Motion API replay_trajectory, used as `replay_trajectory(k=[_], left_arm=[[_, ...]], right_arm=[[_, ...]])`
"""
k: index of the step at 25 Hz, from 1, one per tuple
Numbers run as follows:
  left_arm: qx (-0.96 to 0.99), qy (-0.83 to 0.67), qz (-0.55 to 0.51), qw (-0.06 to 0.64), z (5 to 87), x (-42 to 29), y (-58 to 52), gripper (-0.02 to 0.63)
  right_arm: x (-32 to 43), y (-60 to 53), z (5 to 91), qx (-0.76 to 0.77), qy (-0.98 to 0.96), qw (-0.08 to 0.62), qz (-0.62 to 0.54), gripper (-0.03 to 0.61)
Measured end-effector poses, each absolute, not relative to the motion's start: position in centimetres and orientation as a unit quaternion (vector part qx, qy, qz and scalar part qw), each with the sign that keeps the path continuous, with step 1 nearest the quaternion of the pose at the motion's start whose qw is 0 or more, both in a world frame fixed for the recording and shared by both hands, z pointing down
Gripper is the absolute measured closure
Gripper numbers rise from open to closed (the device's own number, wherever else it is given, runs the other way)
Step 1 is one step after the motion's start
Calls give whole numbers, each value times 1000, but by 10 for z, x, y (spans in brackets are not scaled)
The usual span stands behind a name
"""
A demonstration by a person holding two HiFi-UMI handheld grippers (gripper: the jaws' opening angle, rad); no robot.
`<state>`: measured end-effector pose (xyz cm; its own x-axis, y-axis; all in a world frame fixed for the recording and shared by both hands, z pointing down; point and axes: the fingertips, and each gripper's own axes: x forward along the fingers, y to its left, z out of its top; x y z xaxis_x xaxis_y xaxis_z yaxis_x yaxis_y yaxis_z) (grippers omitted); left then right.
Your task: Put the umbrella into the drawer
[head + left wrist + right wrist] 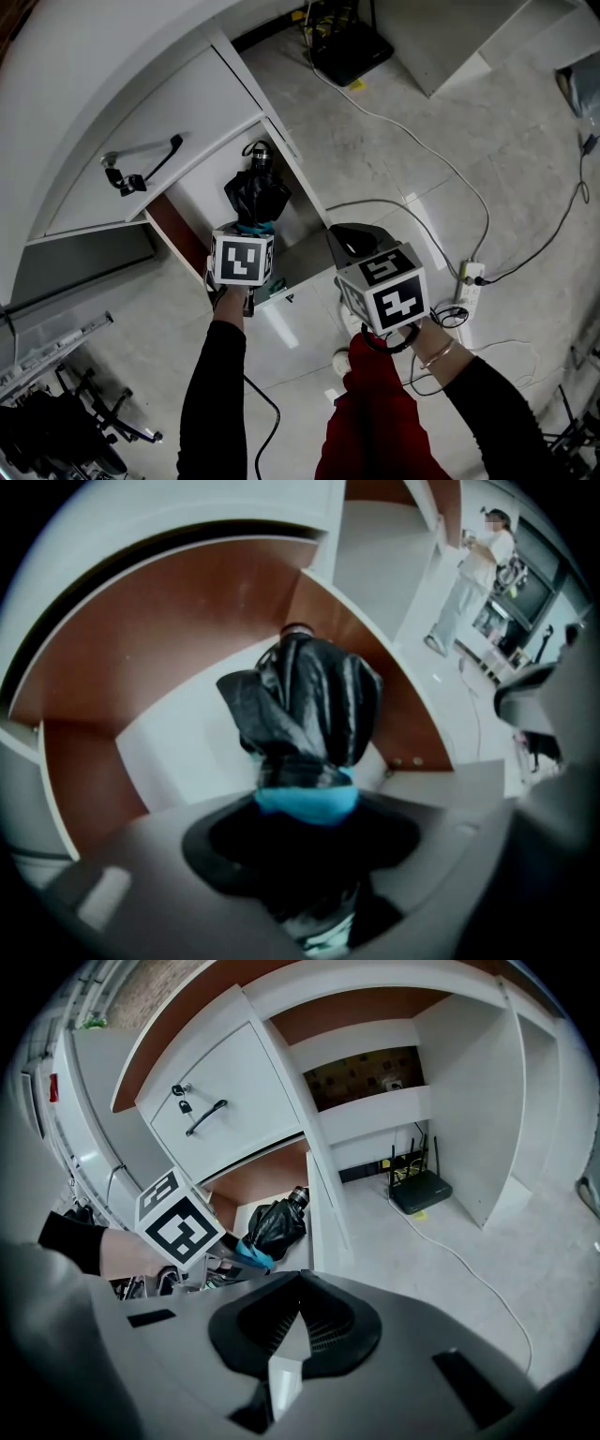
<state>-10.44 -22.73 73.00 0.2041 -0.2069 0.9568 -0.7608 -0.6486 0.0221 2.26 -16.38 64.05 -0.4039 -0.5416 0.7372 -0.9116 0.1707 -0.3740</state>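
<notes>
A folded black umbrella (pixel 256 192) hangs handle end down into the open drawer (pixel 197 192), which has a white floor and red-brown side walls. My left gripper (pixel 251 228) is shut on its near end with blue-tipped jaws. In the left gripper view the umbrella (pixel 305 710) fills the middle, over the drawer floor (pixel 187 747), and whether it touches that floor I cannot tell. My right gripper (pixel 354 242) hovers to the right of the drawer front, shut with nothing in it. The right gripper view shows its jaws (pixel 295 1321) closed, and the umbrella (pixel 274 1225) beyond the left marker cube.
Above the drawer is a white cabinet door with a black handle (pixel 150 161) and hanging keys. A black router (pixel 352 47) sits on the floor at the back. A white power strip (pixel 471 279) and cables lie at the right. A person (pixel 469 569) stands far off.
</notes>
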Motion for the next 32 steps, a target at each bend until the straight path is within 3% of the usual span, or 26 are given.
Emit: replay_trajectory(k=[21,32], left_arm=[[718,-335,559,243,766,-108,-231,345],[731,-364,521,249,751,-109,-233,299]], right_arm=[[20,-166,651,489,-734,231,411,577],[17,-166,645,490,-734,233,407,577]])
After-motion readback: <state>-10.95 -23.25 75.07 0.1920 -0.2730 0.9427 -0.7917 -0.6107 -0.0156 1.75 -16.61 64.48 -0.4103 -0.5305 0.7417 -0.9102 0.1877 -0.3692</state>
